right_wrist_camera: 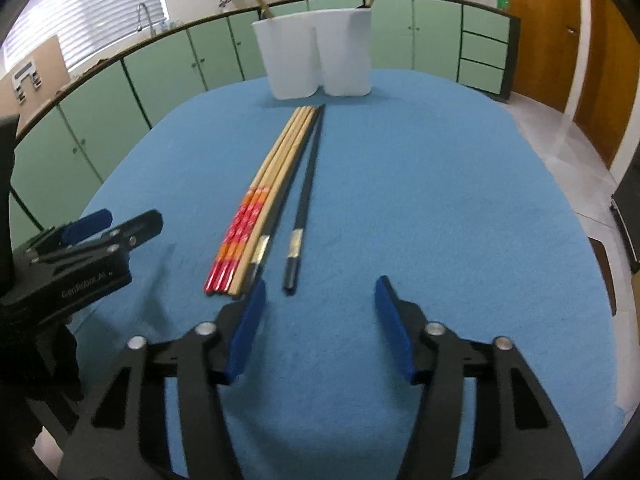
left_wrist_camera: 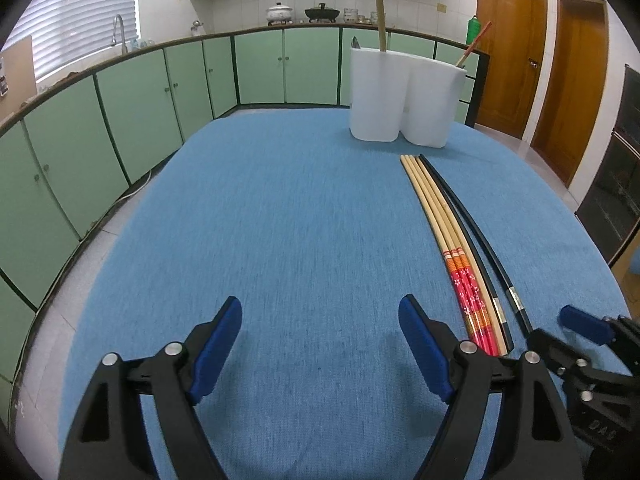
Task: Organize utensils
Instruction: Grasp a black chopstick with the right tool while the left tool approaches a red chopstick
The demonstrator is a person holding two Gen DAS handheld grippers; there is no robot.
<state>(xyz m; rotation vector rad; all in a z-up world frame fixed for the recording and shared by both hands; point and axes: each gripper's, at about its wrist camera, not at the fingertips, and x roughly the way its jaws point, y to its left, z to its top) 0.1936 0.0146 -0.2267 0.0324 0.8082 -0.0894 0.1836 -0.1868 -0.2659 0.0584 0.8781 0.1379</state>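
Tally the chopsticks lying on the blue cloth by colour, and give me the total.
Red-patterned bamboo chopsticks: 3
Plain bamboo chopstick: 1
Black chopsticks: 2
Total lying on the cloth: 6
Sticks already standing in the white holder are not counted.

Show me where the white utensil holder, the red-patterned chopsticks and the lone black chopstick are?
white utensil holder [right_wrist_camera: 320, 56]: right wrist view, on its front wall.
red-patterned chopsticks [right_wrist_camera: 236, 236]: right wrist view, on the red decorated handle end.
lone black chopstick [right_wrist_camera: 306, 184]: right wrist view, on its bare shaft.
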